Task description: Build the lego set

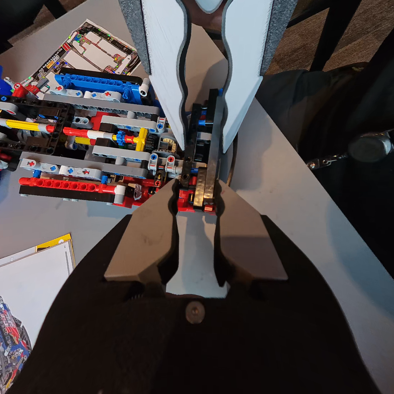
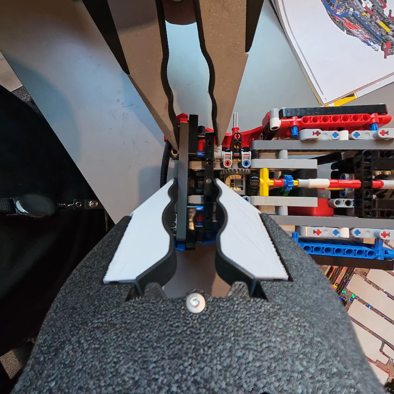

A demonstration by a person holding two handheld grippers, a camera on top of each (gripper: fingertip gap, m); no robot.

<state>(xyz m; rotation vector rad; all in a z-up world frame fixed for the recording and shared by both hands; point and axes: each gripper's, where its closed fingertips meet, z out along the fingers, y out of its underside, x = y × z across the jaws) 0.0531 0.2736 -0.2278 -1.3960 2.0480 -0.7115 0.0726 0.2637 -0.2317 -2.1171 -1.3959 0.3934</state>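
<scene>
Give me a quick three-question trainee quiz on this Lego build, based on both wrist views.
1. True or false: both the left gripper and the right gripper straddle the black end assembly of the Lego chassis.
2. Which long side beam lies nearer the instruction booklet: red side beam or blue side beam?
3. What sits under the chassis's far side in the left wrist view?

Key
1. True.
2. Red.
3. A sticker sheet on the grey table.

Office-like room: grey table (image 1: 287, 213), brown carpet (image 1: 362, 32), dark chair legs (image 1: 326, 42).
</scene>
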